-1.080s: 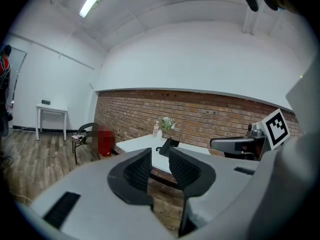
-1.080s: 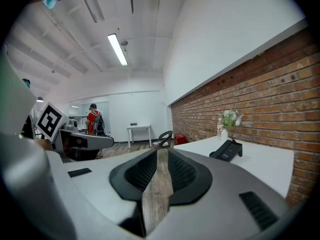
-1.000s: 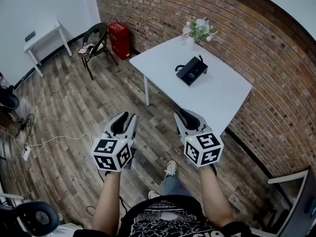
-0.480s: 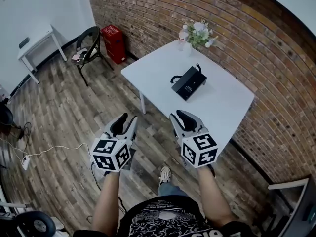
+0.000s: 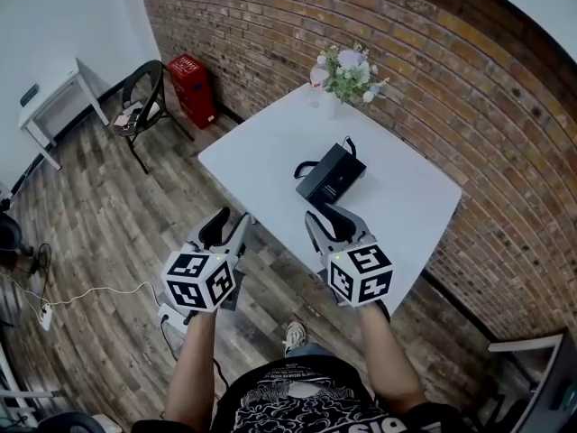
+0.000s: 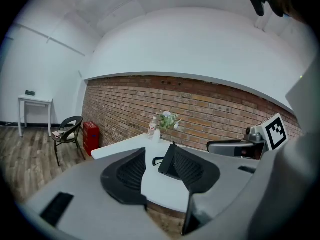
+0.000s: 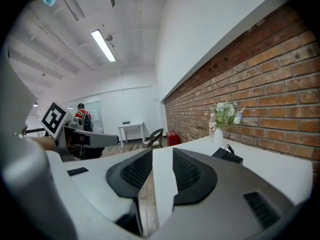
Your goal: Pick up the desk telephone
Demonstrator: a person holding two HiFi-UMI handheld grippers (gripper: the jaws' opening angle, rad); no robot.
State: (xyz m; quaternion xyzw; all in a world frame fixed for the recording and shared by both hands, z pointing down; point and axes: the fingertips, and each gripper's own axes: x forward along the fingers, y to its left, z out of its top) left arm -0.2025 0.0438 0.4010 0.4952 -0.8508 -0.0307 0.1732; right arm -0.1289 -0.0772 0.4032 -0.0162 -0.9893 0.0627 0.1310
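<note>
The black desk telephone (image 5: 330, 173) is lying near the middle of the white tabletop (image 5: 410, 197), its cord looping off its left end. Nothing is lying on it or crowding it. A vase of flowers (image 5: 350, 64) is standing at the far corner against the brick wall (image 5: 451, 70), with a small bottle (image 5: 316, 77) just beside it, both well apart from the telephone. Off to the left, across the wooden floor (image 5: 99, 215), a black chair (image 5: 140, 106) is sitting next to a red box (image 5: 190, 87), and a small white side table (image 5: 47, 102) is standing by the white wall. A thin cable (image 5: 90, 290) is trailing over the boards to a power strip (image 5: 45, 316).

Both bare forearms are reaching forward side by side, marker cubes turned up towards the head camera, tongs pointing slightly downward at the tabletop. The left tongs (image 5: 233, 218) are hanging over the floor just short of the tabletop's near left edge. Their jaws are parting, with only tabletop showing through the gap and the telephone peeking out behind the right-hand jaw. The right tongs (image 5: 320, 213) are sitting at the near edge, the telephone straight ahead and apart from the tips. Their jaws are parting too, a narrower gap, nothing clamped. One shoe (image 5: 290, 335) is showing on the floor between the arms.
</note>
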